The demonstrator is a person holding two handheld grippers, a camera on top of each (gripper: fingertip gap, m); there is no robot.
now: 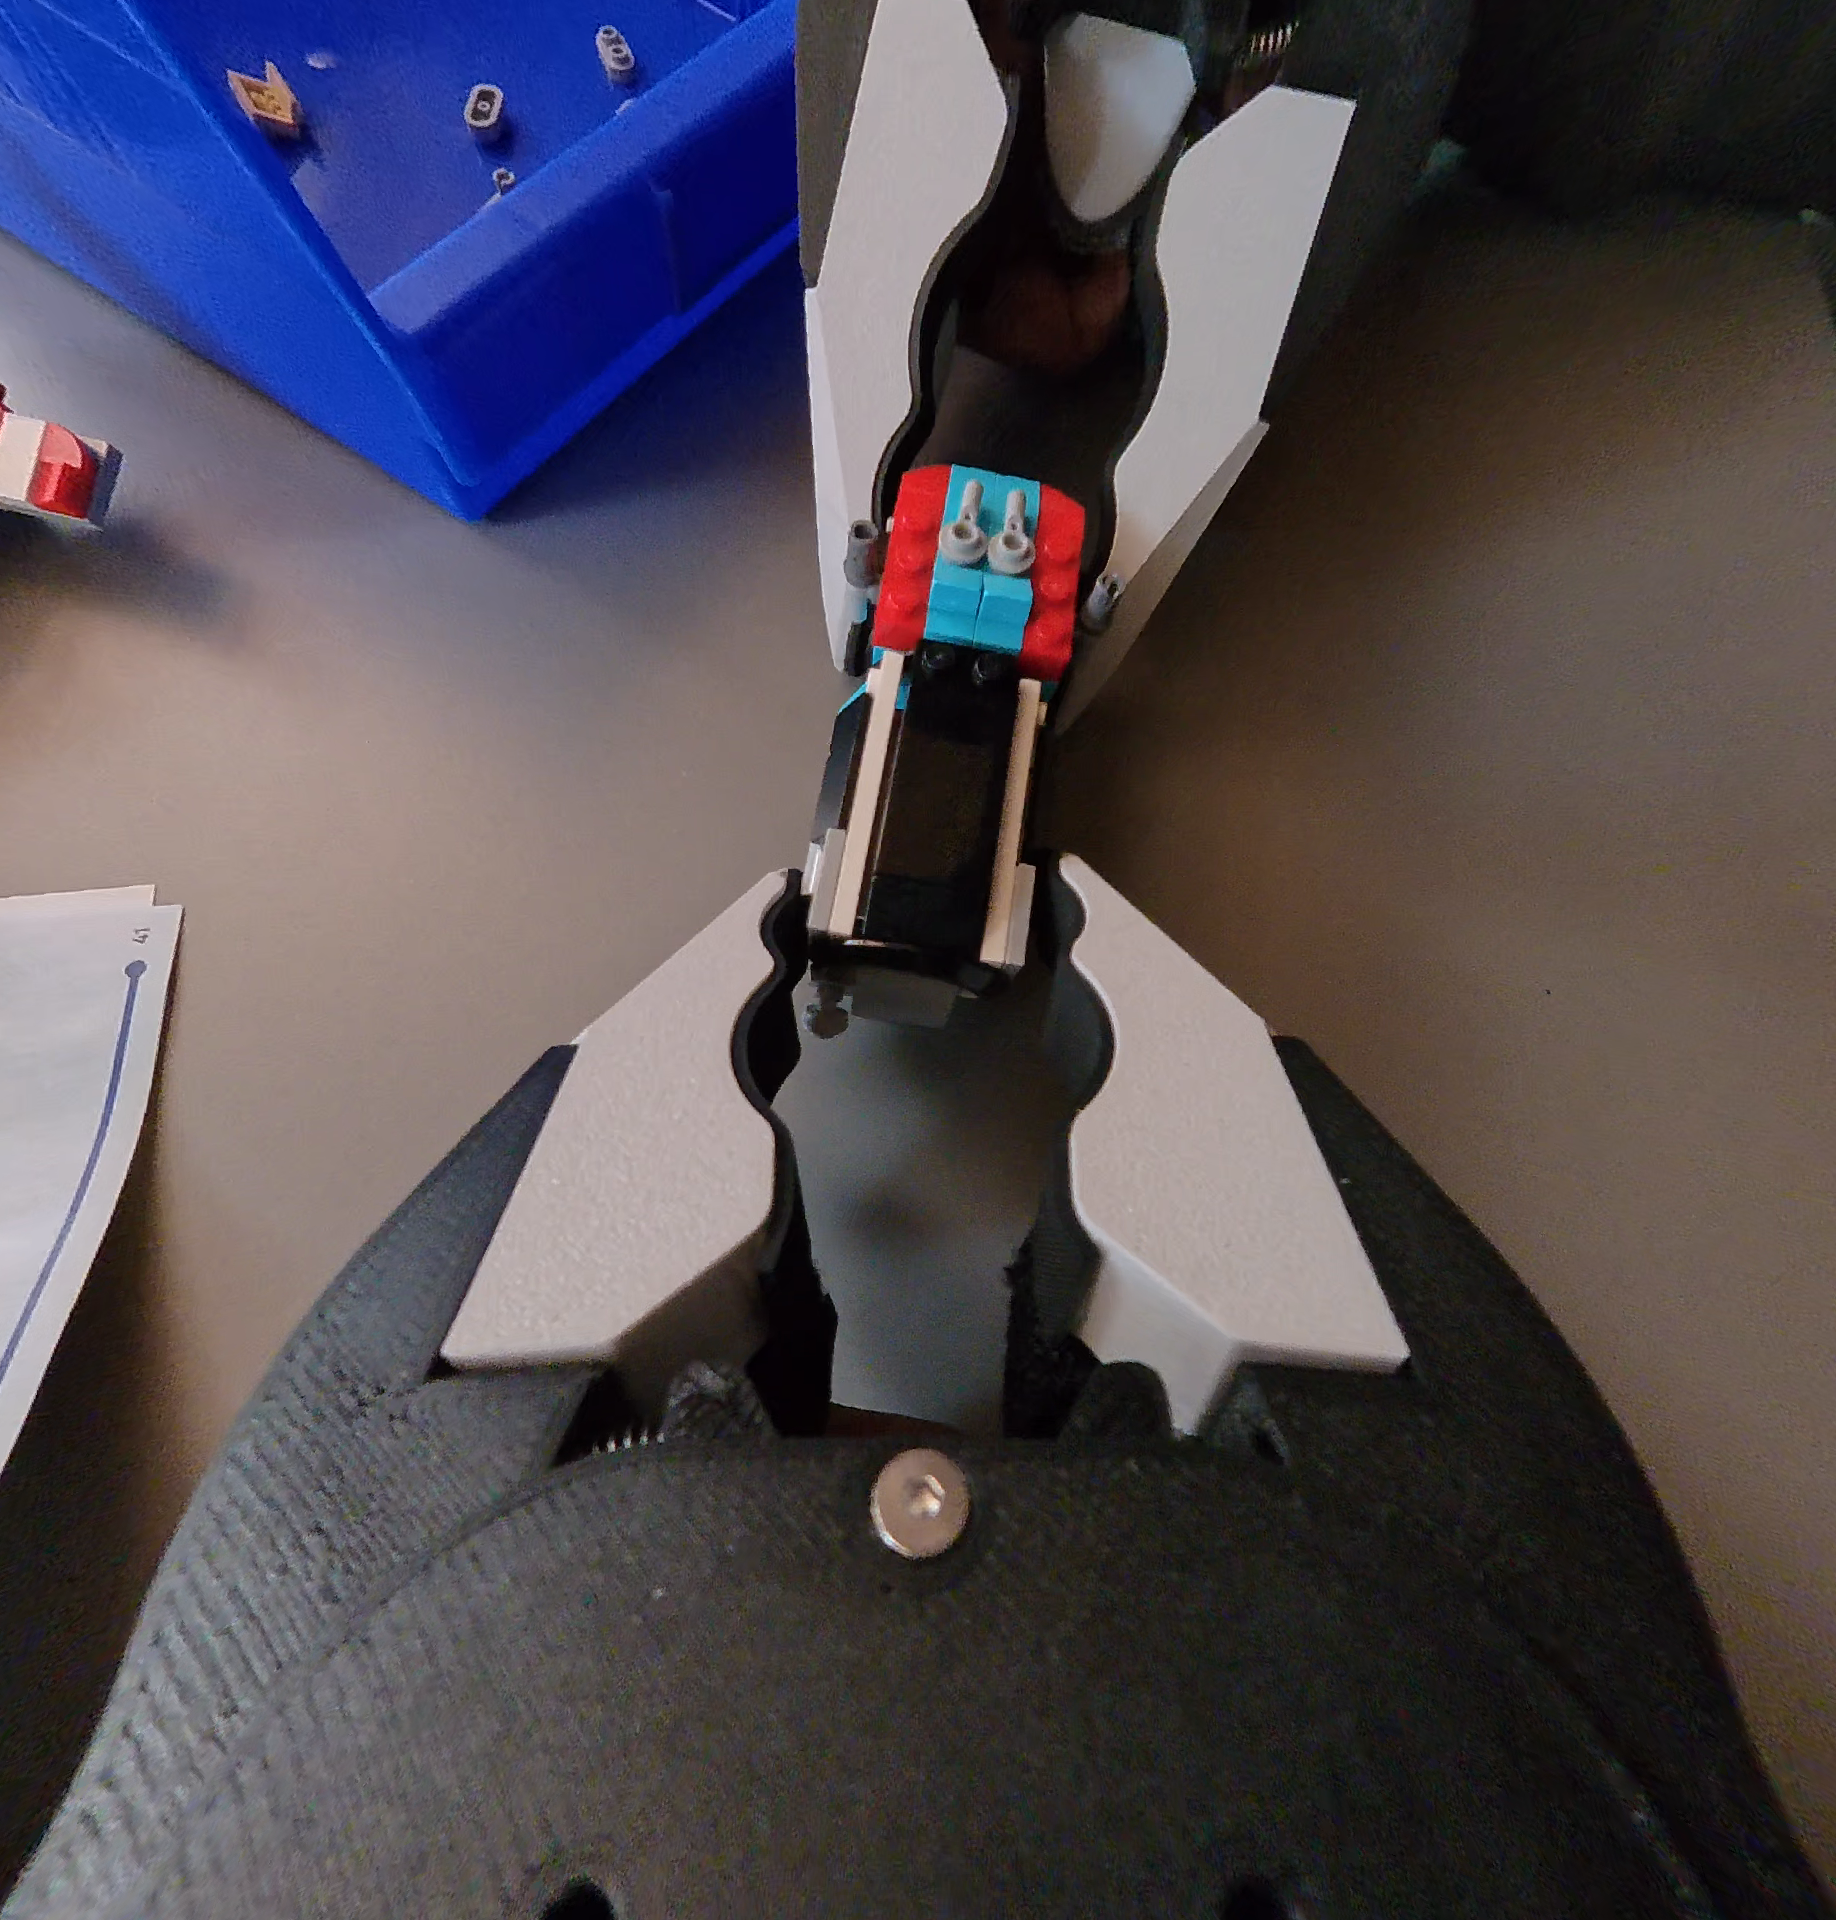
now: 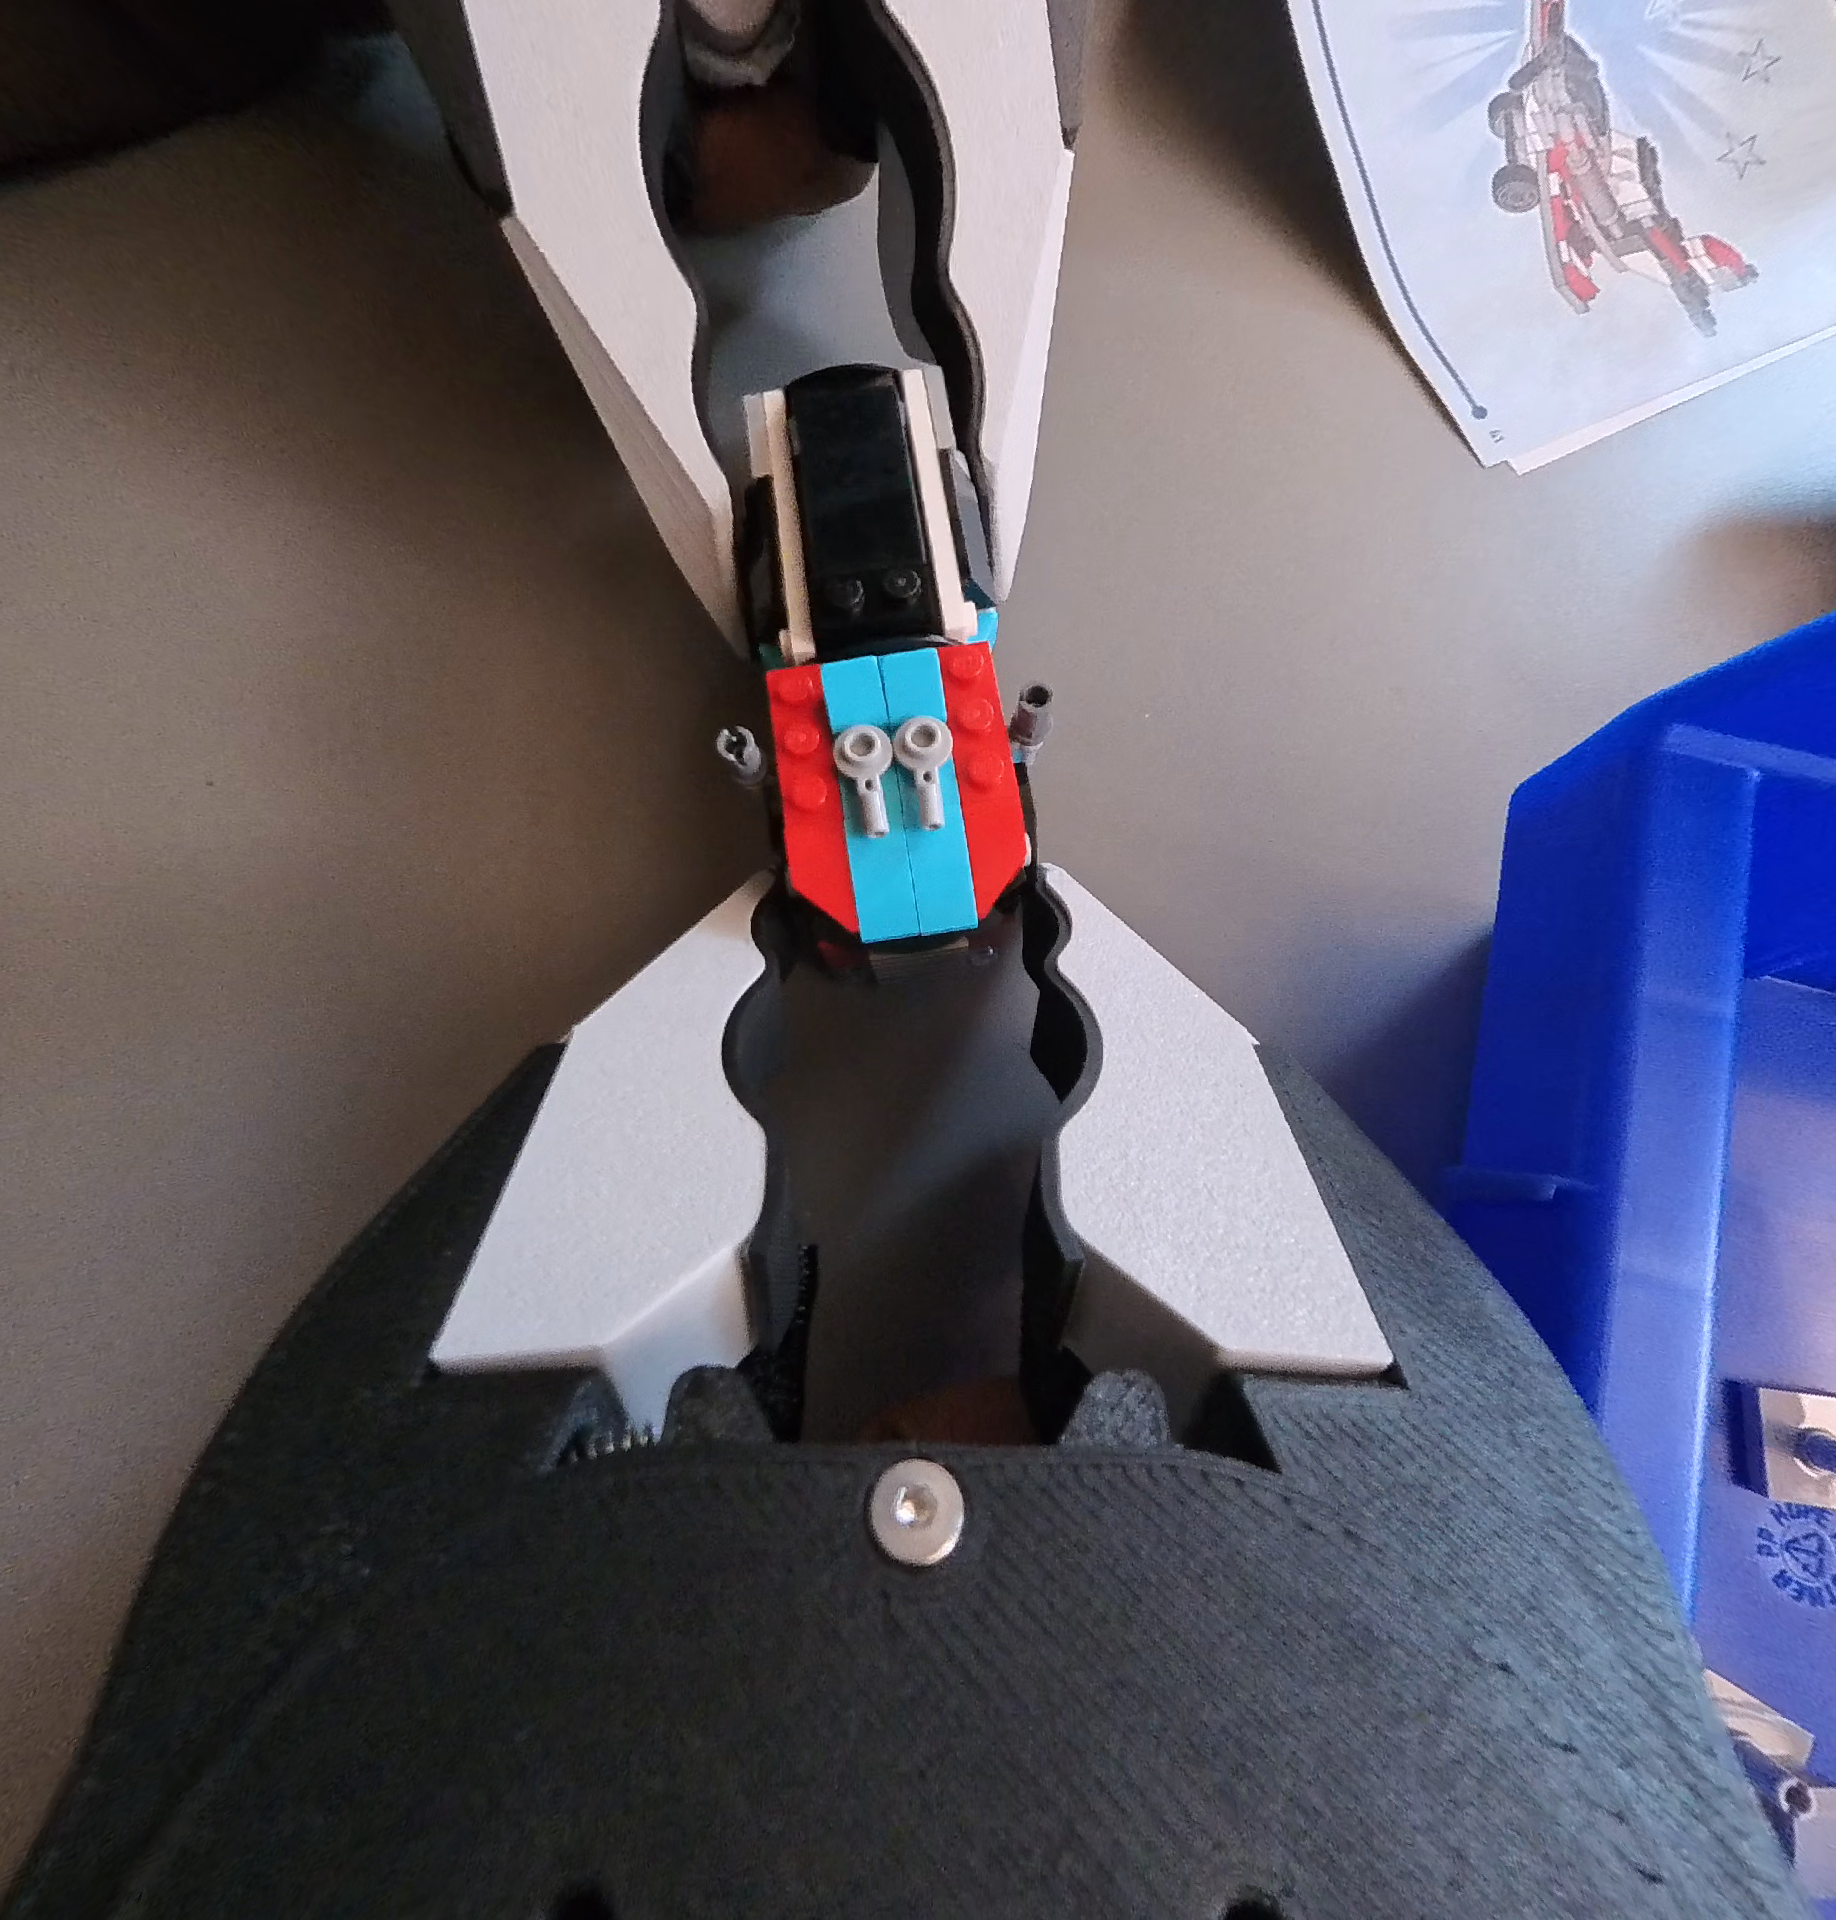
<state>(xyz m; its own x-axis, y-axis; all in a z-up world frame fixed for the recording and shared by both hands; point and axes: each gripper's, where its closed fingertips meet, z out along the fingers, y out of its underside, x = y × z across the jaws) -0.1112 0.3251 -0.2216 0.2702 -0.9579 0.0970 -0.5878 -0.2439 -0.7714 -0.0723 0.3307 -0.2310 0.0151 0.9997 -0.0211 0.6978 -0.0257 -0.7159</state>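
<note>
Left wrist view, left gripper [image 1: 919,935]: its two grey-and-black fingers pinch the black, white-edged end of a small brick model [image 1: 935,790]; the left pad presses the model's side, and the right pad sits tight to the other side.
Left wrist view, right gripper [image 1: 971,644]: it reaches in from the far side and clamps the red and turquoise end of the same model, so the model spans the gap between the two grippers, above the grey tabletop [image 1: 478,727].
Left wrist view, surroundings: a blue bin [image 1: 394,260] toward the far left corner holds a few tiny grey parts; a red and white brick piece [image 1: 31,457] lies at the left edge; a printed sheet [image 1: 41,1091] lies nearer on the left.
Right wrist view, right gripper [image 2: 909,914]: its fingers close on the pointed red and turquoise end, two small grey parts [image 2: 893,769] sitting on top.
Right wrist view, left gripper [image 2: 862,582]: opposite, it holds the black end.
Right wrist view, surroundings: the blue bin [image 2: 1672,1039] at the right edge, an illustrated sheet [image 2: 1620,208] at the far right corner.
State of the build, judged: the model looks partly assembled, with bare studs and loose parts left; how much remains cannot be told.
</note>
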